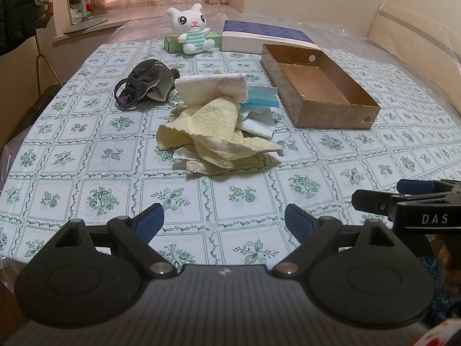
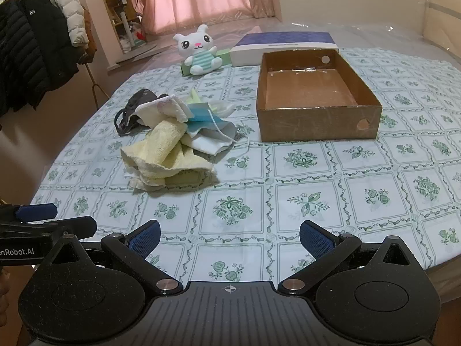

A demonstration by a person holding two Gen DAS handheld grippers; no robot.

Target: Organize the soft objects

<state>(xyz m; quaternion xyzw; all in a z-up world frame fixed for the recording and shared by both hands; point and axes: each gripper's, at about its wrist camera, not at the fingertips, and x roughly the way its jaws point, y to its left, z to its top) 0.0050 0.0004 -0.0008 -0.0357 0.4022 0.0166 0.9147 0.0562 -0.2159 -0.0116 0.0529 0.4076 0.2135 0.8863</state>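
on the near edge of the patterned tablecloth we hold our left gripper and right gripper side by side, both with jaws spread wide and nothing between them. ahead of us the soft things lie heaped: a yellow towel over a white cloth, a blue face mask and a dark pouch at the left. right of the heap stands an empty cardboard box; a plush bunny sits well beyond.
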